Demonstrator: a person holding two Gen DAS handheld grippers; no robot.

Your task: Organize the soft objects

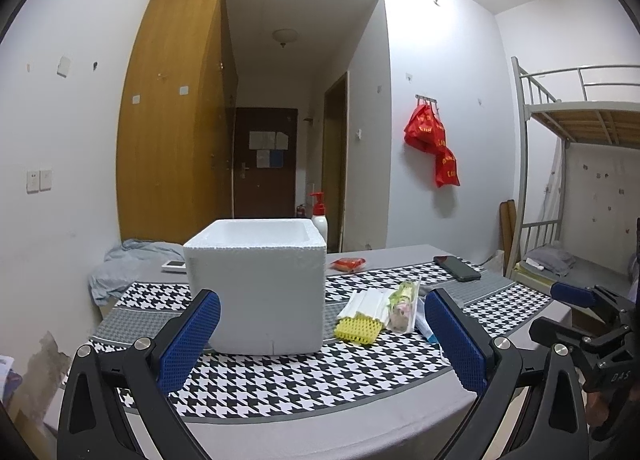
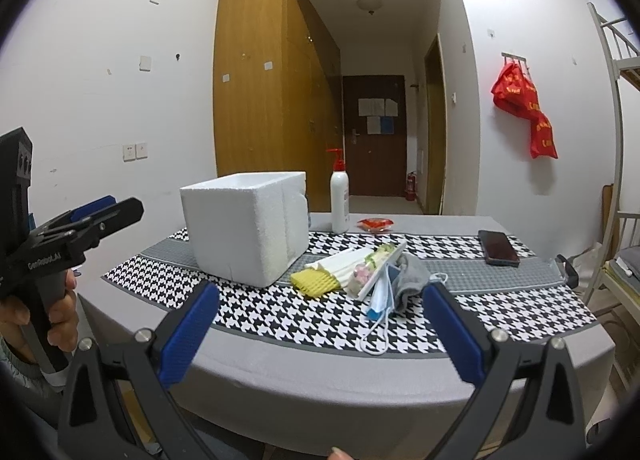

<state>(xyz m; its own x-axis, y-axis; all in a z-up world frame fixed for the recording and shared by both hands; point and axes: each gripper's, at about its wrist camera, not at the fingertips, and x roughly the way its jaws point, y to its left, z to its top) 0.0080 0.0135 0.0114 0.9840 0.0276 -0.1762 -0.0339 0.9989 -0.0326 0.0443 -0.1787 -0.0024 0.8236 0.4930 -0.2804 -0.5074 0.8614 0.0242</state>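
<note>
A white foam box (image 1: pixel 260 284) stands open-topped on the houndstooth cloth; it also shows in the right wrist view (image 2: pixel 244 228). To its right lies a pile: yellow foam net (image 2: pixel 314 283), white foam sheets (image 2: pixel 344 262), a clear packet (image 2: pixel 370 266), a blue face mask (image 2: pixel 380 300) and a grey sock (image 2: pixel 412 276). The net (image 1: pixel 357 329) and the packet (image 1: pixel 402 306) show in the left wrist view too. My left gripper (image 1: pixel 322 340) is open and empty, near the table's front edge before the box. My right gripper (image 2: pixel 320 334) is open and empty, short of the pile.
A white pump bottle (image 2: pixel 340 200) stands behind the box. A red snack packet (image 2: pixel 375 224) and a black phone (image 2: pixel 498 247) lie further back. A crumpled blue cloth (image 1: pixel 132 264) and a small white device (image 1: pixel 175 265) sit at the table's left end. A bunk bed (image 1: pixel 576 164) stands to the right.
</note>
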